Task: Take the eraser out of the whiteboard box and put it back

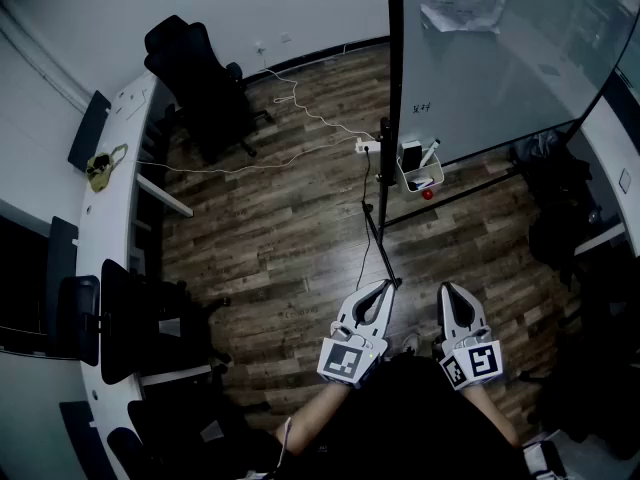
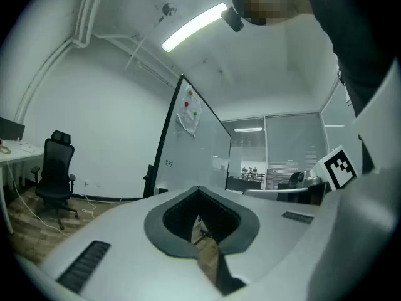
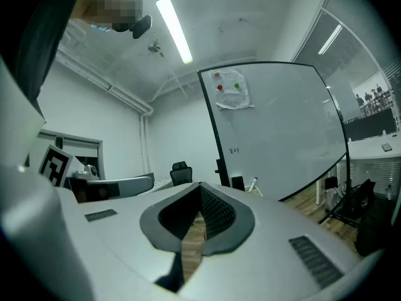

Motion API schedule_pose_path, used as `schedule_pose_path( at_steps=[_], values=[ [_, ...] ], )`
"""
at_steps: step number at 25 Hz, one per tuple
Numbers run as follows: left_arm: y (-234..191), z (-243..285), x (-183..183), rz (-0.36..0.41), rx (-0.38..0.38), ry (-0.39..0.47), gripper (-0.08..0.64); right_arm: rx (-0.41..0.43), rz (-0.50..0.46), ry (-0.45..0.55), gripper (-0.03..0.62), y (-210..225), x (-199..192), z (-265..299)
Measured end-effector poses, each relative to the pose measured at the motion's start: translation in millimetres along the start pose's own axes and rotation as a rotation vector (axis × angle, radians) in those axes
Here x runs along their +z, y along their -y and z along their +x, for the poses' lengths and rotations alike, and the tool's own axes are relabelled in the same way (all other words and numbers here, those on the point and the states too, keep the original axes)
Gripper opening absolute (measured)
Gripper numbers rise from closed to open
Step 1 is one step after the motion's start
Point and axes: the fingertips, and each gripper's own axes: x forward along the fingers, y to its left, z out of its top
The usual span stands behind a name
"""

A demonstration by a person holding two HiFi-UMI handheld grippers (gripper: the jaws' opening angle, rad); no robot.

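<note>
wood plank floor (image 1: 270, 228) fills the middle of an office room, seen from above. curved white desk (image 1: 115, 183) runs along 9 o'clock with dark chairs tucked by it, and a black chair (image 1: 200, 78) stands at 11. a white cable (image 1: 300, 108) snakes over the floor to a power strip (image 1: 367, 147) by the foot of the whiteboard (image 1: 500, 58), which stands at 1 to 2 o'clock

box (image 1: 420, 178) hangs low on the board's frame at 1 o'clock, well apart from both grippers. the dark block standing in it looks like the eraser (image 1: 411, 155), with a marker (image 1: 430, 152) beside it, so the eraser is not out yet

left gripper (image 1: 385, 284) and right gripper (image 1: 447, 288) sit side by side at 6 o'clock, close to the body and pointing level toward the board. both have their jaws closed tip to tip with nothing between them, only floor showing through the gap behind the tips

step judged: not started, approach phase. next move calls for getting up to the box at 1 o'clock, opening one gripper's jaws, lining them across the eraser clear of the marker, closing on it and lifting it straight up out of the box
</note>
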Motion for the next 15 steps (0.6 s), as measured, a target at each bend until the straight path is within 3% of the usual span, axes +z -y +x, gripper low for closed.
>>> schedule_pose_path(
  at_steps=[4,15],
  values=[
    [-2,-2,-4,0.044,-0.006,-0.024,0.005,0.002,-0.005,-0.001,0.014,-2,0,0],
    [-12,-8,-3,-0.012,0.002,-0.009,0.005,-0.007,-0.002,-0.009,0.014,-11,-2,5]
  ],
)
